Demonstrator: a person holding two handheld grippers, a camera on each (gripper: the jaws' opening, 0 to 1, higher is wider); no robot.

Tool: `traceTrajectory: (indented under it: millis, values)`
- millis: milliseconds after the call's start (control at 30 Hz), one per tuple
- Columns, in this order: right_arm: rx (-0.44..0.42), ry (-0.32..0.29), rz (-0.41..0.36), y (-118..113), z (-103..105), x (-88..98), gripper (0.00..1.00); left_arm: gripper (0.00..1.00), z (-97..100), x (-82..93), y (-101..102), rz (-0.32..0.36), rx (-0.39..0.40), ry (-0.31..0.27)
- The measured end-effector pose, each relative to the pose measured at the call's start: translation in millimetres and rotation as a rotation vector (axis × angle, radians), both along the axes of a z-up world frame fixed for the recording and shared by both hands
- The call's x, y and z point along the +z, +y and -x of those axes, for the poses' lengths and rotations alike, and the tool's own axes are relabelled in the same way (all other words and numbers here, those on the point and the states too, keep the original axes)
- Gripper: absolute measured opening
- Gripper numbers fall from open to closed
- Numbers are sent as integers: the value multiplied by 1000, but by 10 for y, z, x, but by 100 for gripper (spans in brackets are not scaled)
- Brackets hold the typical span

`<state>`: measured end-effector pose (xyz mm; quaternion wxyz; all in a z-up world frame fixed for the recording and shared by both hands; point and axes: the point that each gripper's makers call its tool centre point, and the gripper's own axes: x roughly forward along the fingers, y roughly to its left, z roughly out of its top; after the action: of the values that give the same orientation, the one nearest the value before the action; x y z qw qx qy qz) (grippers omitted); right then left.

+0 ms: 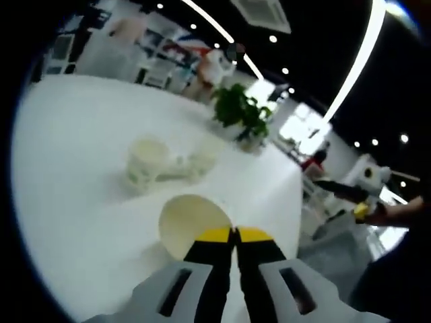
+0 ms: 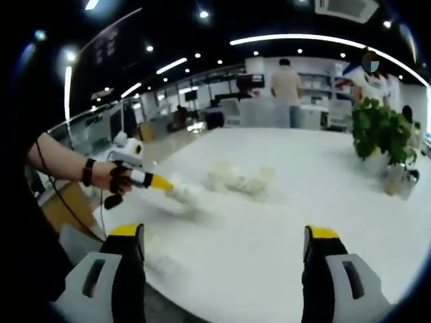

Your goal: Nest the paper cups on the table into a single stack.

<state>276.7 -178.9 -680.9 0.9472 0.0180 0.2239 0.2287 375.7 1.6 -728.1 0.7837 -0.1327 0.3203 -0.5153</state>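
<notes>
The left gripper (image 1: 235, 235) had its yellow-tipped jaws pressed together on the rim of a paper cup (image 1: 190, 222) near one edge of the white table (image 1: 74, 148), the cup's mouth tipped toward the camera. Farther in stood a printed cup (image 1: 145, 162) beside another pale cup (image 1: 202, 157). A potted plant (image 1: 240, 114) stood near the far edge.

Yellow-tipped black jaws, grey hand-held gripper (image 2: 222, 245).

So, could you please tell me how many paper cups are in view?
3: one cup held by the left gripper, and two more cups standing together beyond it. Others may be hidden.
</notes>
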Motion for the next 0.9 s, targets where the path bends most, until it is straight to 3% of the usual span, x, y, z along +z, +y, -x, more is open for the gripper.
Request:
traceTrajectory:
  millis: [167,467,900]
  values:
    - [16,-16,7,41,12,-13,97,0,110,269,-2,-47,-83,-97]
    - [29,-37,-16,148,7,12,97,0,268,623,16,-61,-132,-134]
    - [49,-53,-21,223,37,17,97,0,696,980,-161,-148,-365,-214]
